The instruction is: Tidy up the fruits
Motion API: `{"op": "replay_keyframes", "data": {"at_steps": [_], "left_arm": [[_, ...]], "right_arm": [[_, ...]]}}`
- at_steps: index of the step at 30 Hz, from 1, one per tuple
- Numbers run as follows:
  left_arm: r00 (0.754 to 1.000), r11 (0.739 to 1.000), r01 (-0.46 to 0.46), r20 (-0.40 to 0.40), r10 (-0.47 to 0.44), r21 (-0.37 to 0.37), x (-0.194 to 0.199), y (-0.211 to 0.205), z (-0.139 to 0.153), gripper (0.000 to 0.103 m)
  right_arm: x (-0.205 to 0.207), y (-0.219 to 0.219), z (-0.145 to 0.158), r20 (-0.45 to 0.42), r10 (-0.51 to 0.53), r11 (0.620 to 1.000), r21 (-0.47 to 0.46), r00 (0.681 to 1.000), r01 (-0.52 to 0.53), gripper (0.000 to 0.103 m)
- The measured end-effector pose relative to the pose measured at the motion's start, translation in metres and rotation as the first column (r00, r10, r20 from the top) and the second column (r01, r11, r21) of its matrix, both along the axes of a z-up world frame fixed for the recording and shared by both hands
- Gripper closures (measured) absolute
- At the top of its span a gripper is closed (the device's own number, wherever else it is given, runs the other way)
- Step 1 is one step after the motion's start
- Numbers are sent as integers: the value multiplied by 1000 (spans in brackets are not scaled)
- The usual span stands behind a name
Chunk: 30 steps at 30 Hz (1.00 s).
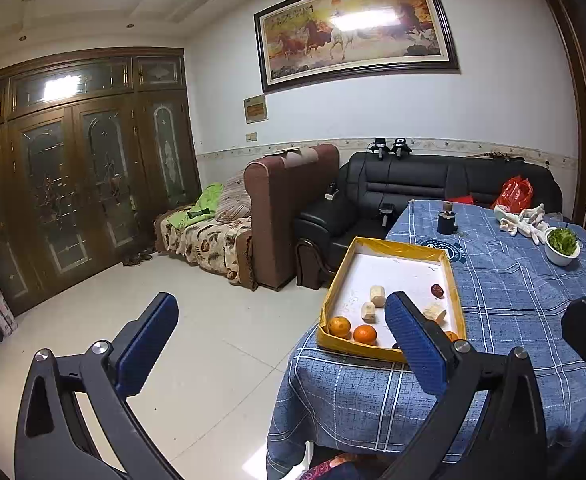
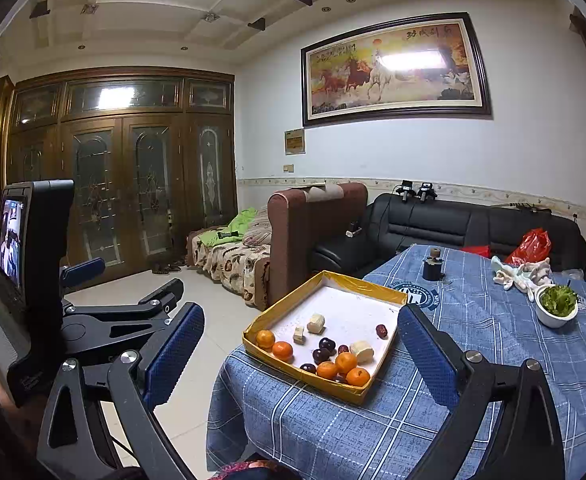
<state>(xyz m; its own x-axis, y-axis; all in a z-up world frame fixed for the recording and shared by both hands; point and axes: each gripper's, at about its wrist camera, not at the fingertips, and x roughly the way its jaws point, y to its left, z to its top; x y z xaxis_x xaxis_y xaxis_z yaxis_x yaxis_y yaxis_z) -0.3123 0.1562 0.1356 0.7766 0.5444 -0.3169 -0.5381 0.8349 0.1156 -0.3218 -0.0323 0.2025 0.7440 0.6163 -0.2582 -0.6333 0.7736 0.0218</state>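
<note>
- Left tongs point(image 1: 281, 338) are hanging wide apart, holding nothing, off the near-left corner of the tabletop point(image 1: 513, 300), mostly over the tiled floor.
- Right tongs point(image 2: 301, 348) are also standing wide apart and empty, framing the yellow tray point(image 2: 387, 356) from the near side without touching it.
- Yellow tray is sitting at the tabletop's near-left corner on a blue plaid cloth.
- Inside it: mandarins point(image 2: 345, 362) are clustering toward the near edge, dark plums point(image 2: 327, 345) are lying among them, pale cut chunks point(image 2: 315, 323) are sitting mid-tray, and a red date point(image 2: 381, 331) is lying near the right wall.
- White bowl of greens point(image 2: 556, 306) is resting well apart, on the right side.
- Left unit's screen is showing in the right wrist view.
</note>
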Motion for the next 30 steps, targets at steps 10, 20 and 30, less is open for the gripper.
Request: {"op": "replay_keyframes", "data": {"at_steps": [10,20,30], "left_arm": [[1000,1000,-5,-7,5,0,0,2,-2,0],[1000,1000,-12,-18,12,-4,3,5,-5,0],[998,999,-28,-48,28,-17,7,12,-15,0]], "right_arm": [[0,2,-1,-2,1,1000,-4,1000,-1,5],[1,2,-5,-7,3,1000,-11,1000,-3,5],[7,7,-13,-30,9,999,-30,999,-10,5]]}}
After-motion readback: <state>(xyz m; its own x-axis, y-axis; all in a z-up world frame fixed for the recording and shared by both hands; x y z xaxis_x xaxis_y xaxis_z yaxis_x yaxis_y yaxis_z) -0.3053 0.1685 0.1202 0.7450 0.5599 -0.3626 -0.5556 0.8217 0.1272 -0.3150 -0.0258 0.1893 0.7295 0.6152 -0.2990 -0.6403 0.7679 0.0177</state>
